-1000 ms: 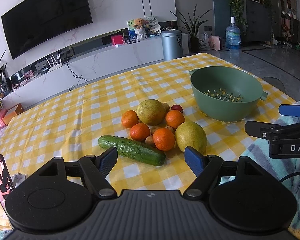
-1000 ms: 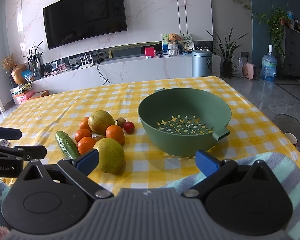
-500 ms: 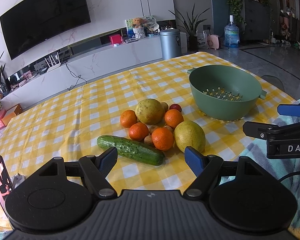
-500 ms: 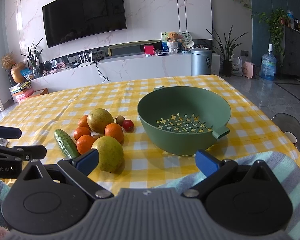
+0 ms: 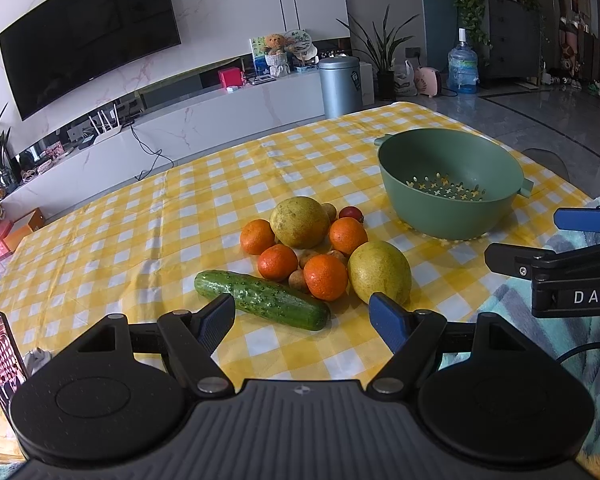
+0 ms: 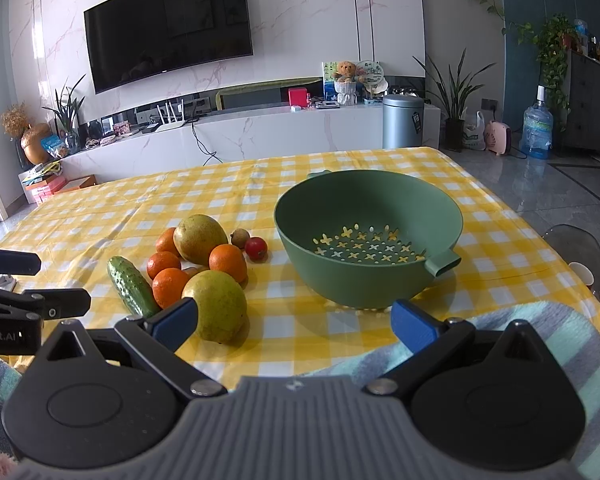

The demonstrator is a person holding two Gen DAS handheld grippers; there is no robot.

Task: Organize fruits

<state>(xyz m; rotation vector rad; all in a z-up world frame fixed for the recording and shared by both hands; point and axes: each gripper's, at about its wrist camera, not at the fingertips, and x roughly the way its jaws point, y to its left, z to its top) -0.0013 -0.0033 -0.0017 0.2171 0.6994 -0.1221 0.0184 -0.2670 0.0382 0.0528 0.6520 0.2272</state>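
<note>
**A:** so where was the fruit at?

**B:** fruit pile [image 5: 316,248] sat mid-counter [image 5: 140,240], cucumber [image 5: 262,300] lying along its near side. green colander [image 6: 368,236] just right of it, nothing in it yet.

**A:** and the tongs?

**B:** left tongs [image 5: 302,318] gaped wide, holding nothing, hovering by the cucumber. right tongs [image 6: 294,322] also wide and empty, near the colander. Compared with a second earlier both had only crept a touch closer. Sorting hadn't started, I reckon.
</note>
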